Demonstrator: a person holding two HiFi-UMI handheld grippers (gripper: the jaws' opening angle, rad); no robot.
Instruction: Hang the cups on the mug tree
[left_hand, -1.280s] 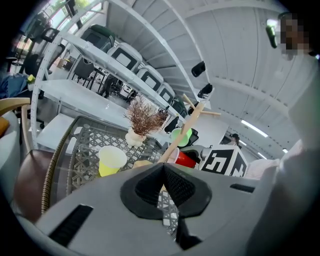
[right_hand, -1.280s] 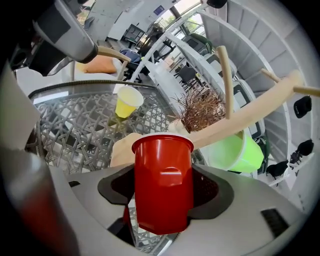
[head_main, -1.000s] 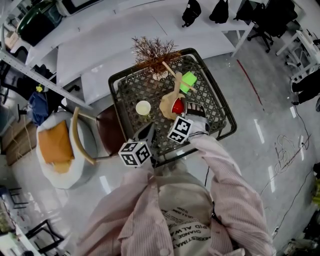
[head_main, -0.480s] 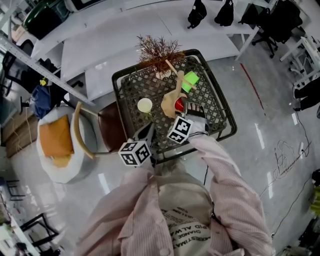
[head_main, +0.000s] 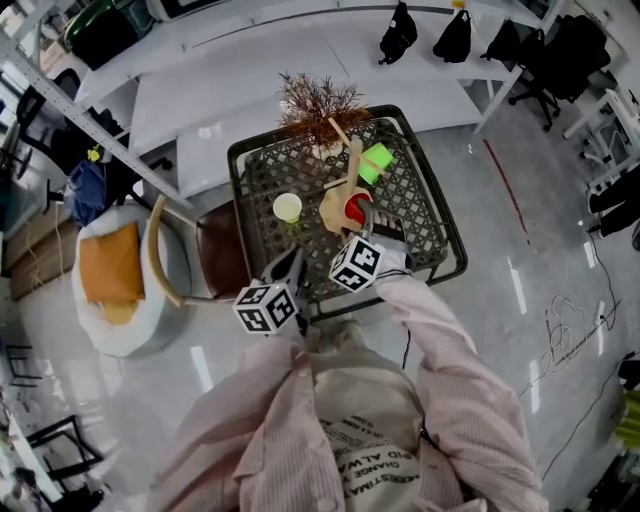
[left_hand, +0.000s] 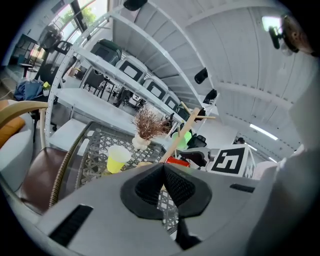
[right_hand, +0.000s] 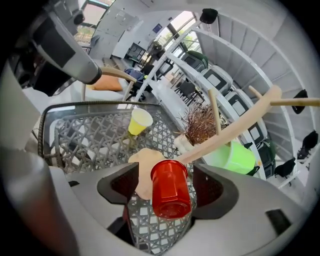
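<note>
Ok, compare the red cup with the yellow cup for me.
The red cup is deep red; the yellow cup is pale yellow. The red cup sits between the open fingers of the right gripper, with gaps on both sides; the yellow cup stands free, away from both grippers. The red cup is right beside the mug tree; the yellow cup is well apart from it. Both are on the lattice table, not yet hung.

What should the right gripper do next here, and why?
Probably shut the right gripper on the red cup. The cup stands between its open jaws with a gap at each side, beside the base of the mug tree, so it is framed but not yet held. The green cup already hangs on the tree, and the left gripper is shut on nothing.
</note>
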